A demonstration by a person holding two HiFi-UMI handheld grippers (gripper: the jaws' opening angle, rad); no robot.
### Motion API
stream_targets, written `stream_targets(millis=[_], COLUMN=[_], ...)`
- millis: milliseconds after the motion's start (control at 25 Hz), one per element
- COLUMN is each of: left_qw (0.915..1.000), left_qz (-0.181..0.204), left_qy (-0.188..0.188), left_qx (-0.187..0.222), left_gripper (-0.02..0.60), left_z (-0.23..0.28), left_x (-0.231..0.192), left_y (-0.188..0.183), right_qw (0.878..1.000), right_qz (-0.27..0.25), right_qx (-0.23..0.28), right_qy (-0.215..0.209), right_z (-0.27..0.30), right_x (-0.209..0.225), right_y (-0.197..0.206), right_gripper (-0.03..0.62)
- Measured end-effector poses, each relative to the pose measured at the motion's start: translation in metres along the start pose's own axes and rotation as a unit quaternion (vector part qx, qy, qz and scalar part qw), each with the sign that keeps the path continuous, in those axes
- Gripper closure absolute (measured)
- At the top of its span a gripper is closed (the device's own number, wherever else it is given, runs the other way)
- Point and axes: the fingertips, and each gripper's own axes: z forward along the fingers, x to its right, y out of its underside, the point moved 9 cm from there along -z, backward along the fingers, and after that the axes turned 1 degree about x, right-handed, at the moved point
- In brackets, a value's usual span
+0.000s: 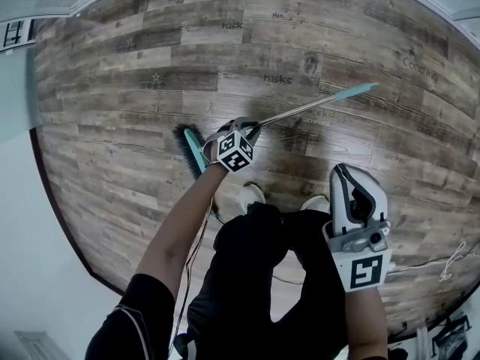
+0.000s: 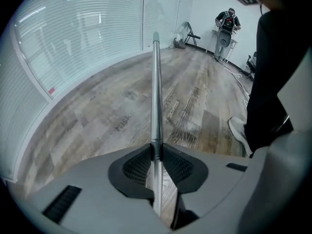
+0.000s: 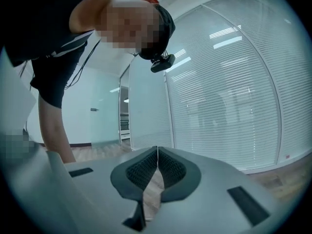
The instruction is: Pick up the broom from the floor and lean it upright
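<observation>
A slim metal broom [image 1: 315, 105] with a teal grip and teal brush head slants across the wood-plank floor [image 1: 105, 88], its handle clamped between the ribbed pads of the left gripper [image 1: 244, 128], arm stretched downward. The right gripper [image 1: 351, 178] points level, jaws closed on nothing, near the person's white shoes [image 1: 252, 195].

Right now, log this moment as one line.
left claw: shut on broom handle | right claw: shut, empty | broom: not yet leaned upright
</observation>
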Motion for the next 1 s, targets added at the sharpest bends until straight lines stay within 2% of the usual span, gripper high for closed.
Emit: stream_targets(millis=[240, 360, 560, 680, 800, 920, 1000], left_qw=[0.9995, 0.9990, 0.9964, 0.9914, 0.9862, 0.9844, 0.9837], left_qz=[-0.015, -0.025, -0.055, -0.072, -0.069, -0.057, -0.054], left_qy=[-0.025, -0.030, -0.024, -0.033, -0.038, -0.035, -0.035], left_qx=[0.008, 0.023, 0.059, 0.105, 0.145, 0.162, 0.168], left_gripper=[0.492, 0.491, 0.491, 0.491, 0.491, 0.491, 0.491], left_z=[-0.112, -0.161, -0.228, -0.273, -0.315, -0.348, -0.369], left_x=[0.000, 0.001, 0.004, 0.012, 0.025, 0.035, 0.036], left_y=[-0.035, -0.062, -0.118, -0.169, -0.231, -0.286, -0.318], right_qw=[0.999, 0.997, 0.997, 0.996, 0.992, 0.987, 0.985], right_qz=[0.022, 0.042, 0.042, 0.030, 0.007, -0.054, -0.059], right_qx=[-0.015, -0.029, -0.026, -0.018, -0.007, -0.008, -0.006], right_qy=[0.042, 0.051, 0.065, 0.083, 0.125, 0.151, 0.161], right_z=[-0.009, -0.010, -0.018, -0.033, -0.062, -0.082, -0.095], right_x=[-0.027, -0.038, -0.051, -0.042, -0.014, 0.007, 0.014], right_y=[-0.055, -0.098, -0.183, -0.234, -0.285, -0.335, -0.361], right_gripper=[0.574, 0.574, 0.574, 0.574, 0.574, 0.574, 0.574])
